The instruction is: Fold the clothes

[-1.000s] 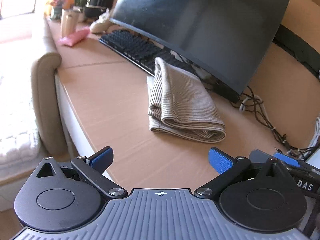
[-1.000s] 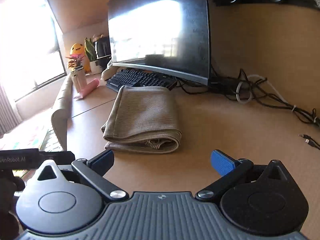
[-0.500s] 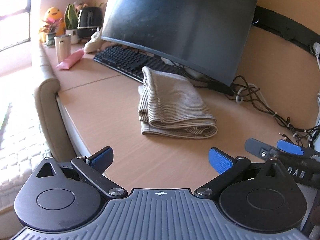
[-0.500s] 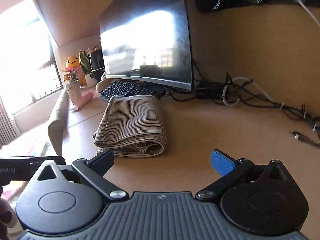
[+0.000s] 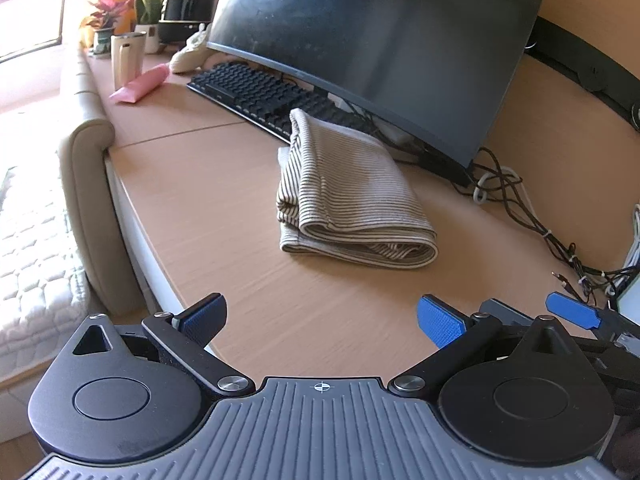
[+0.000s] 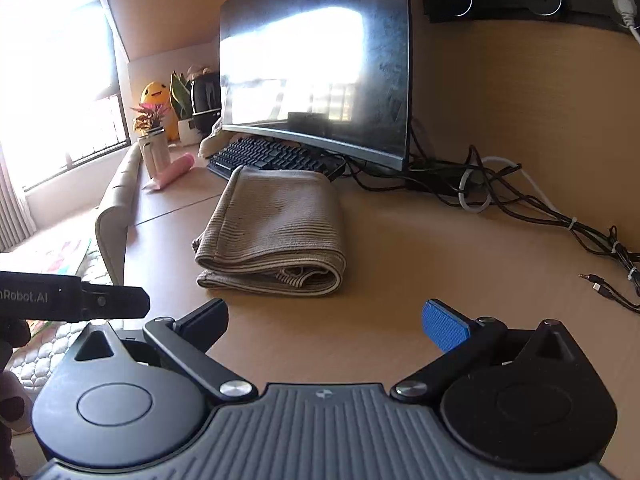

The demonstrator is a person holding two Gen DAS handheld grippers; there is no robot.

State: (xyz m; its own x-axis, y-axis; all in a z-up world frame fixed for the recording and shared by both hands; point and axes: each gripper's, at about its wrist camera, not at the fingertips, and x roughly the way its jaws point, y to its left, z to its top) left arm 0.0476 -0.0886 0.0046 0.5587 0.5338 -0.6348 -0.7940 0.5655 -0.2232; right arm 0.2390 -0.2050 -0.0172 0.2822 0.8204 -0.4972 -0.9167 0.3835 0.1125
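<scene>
A beige striped garment (image 5: 352,196) lies folded into a thick rectangle on the wooden desk (image 5: 208,200), just in front of the keyboard and monitor. It also shows in the right wrist view (image 6: 276,232). My left gripper (image 5: 320,320) is open and empty, held back near the desk's front edge, apart from the garment. My right gripper (image 6: 326,320) is open and empty, also short of the garment. The right gripper's blue pads (image 5: 572,314) show at the right of the left wrist view. The left gripper's body (image 6: 72,300) shows at the left of the right wrist view.
A curved monitor (image 5: 376,40) and black keyboard (image 5: 260,96) stand behind the garment. Tangled cables (image 6: 520,196) lie at the right back. A cup (image 5: 126,60), pink pouch (image 5: 140,86), plants and a yellow toy stand far left. A padded headboard (image 5: 88,184) and a bed border the desk's left edge.
Both grippers stay open and empty. The views have shifted slightly around the folded garment, which has not moved on the desk.
</scene>
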